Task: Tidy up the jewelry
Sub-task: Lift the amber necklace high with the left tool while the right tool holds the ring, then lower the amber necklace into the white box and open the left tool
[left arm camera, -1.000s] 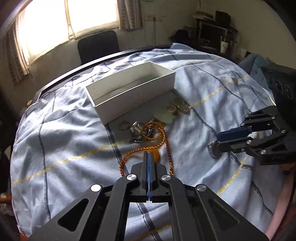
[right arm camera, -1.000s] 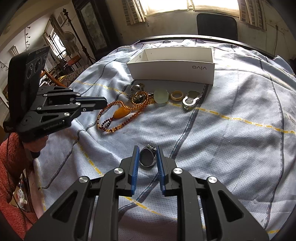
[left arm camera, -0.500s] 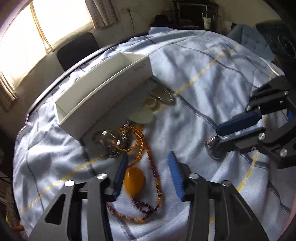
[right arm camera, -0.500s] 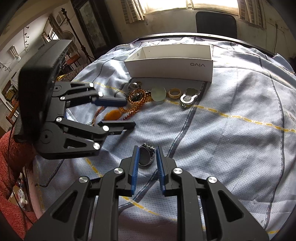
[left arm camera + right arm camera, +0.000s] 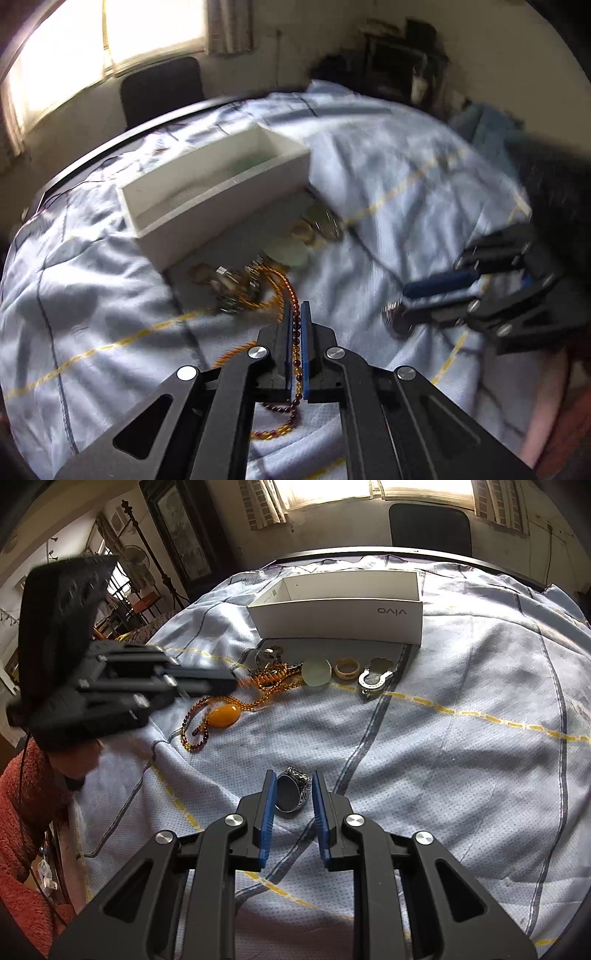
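My left gripper [image 5: 294,314] is clamped on the bead necklace [image 5: 294,334]; strand runs between the pads, loops trailing on the cloth below and ahead. Amber pendant [image 5: 223,715] lies on the cloth just under it. My right gripper [image 5: 292,788] has its jaws slightly apart around the ring [image 5: 291,792], which seems to rest on the cloth, pads not touching it as far as I can tell. Ahead of both: white box [image 5: 343,618]; something pale green shows inside, blurred. In front of it lie keys, a green stone [image 5: 316,672], tan ring [image 5: 348,668], silver piece [image 5: 375,679]. Judgement: early stage, most pieces unboxed.
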